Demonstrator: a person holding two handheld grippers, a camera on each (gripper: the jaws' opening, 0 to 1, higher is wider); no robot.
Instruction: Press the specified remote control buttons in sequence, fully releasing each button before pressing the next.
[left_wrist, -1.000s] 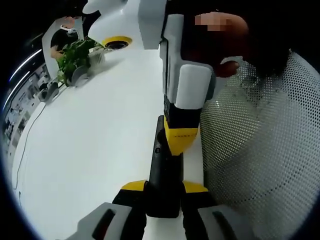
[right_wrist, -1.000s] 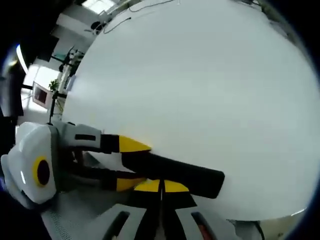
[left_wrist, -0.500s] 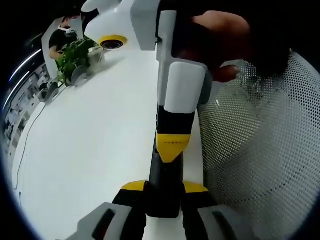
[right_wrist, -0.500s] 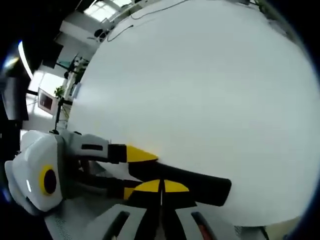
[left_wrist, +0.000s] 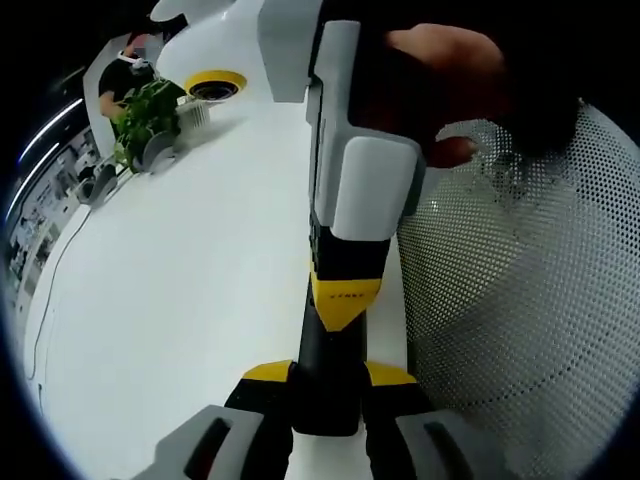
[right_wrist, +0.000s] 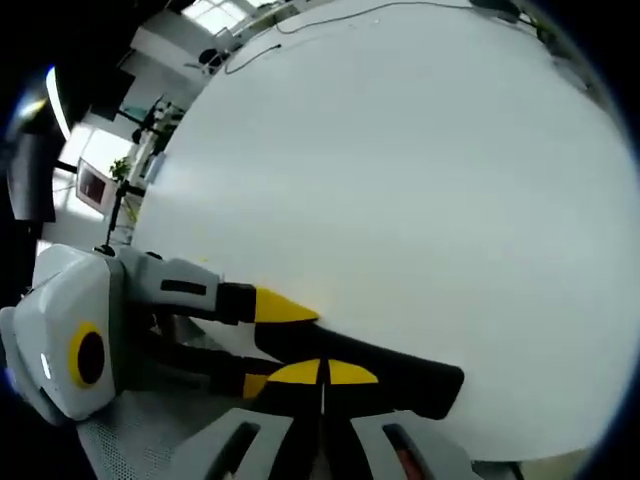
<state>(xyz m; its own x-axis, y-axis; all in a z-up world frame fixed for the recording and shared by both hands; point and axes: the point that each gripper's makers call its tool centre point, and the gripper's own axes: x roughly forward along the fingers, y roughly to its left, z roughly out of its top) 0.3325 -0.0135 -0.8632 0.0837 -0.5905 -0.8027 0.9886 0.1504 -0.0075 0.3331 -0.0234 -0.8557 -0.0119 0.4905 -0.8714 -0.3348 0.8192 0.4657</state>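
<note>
In the left gripper view a black remote control (left_wrist: 322, 345) runs away from me over the white table (left_wrist: 180, 280). My left gripper (left_wrist: 328, 375) is shut on its near end, one yellow tip on each side. My right gripper (left_wrist: 345, 300) comes down from above, held by a hand (left_wrist: 450, 70), and its yellow tip rests on the remote's top face. In the right gripper view my right gripper (right_wrist: 322, 373) is shut, tips together against the remote control (right_wrist: 400, 365). There the left gripper (right_wrist: 270, 343) reaches in from the left and clamps the remote's end.
A perforated mesh chair back (left_wrist: 520, 320) bulges close on the right of the left gripper view. A potted plant (left_wrist: 150, 115) and a yellow-ringed object (left_wrist: 212, 85) stand at the table's far end. Bare white tabletop (right_wrist: 400, 180) spreads beyond the remote.
The right gripper has shifted slightly along the remote, its yellow tip closer to my left jaws than a second ago. The left gripper keeps its hold on the remote.
</note>
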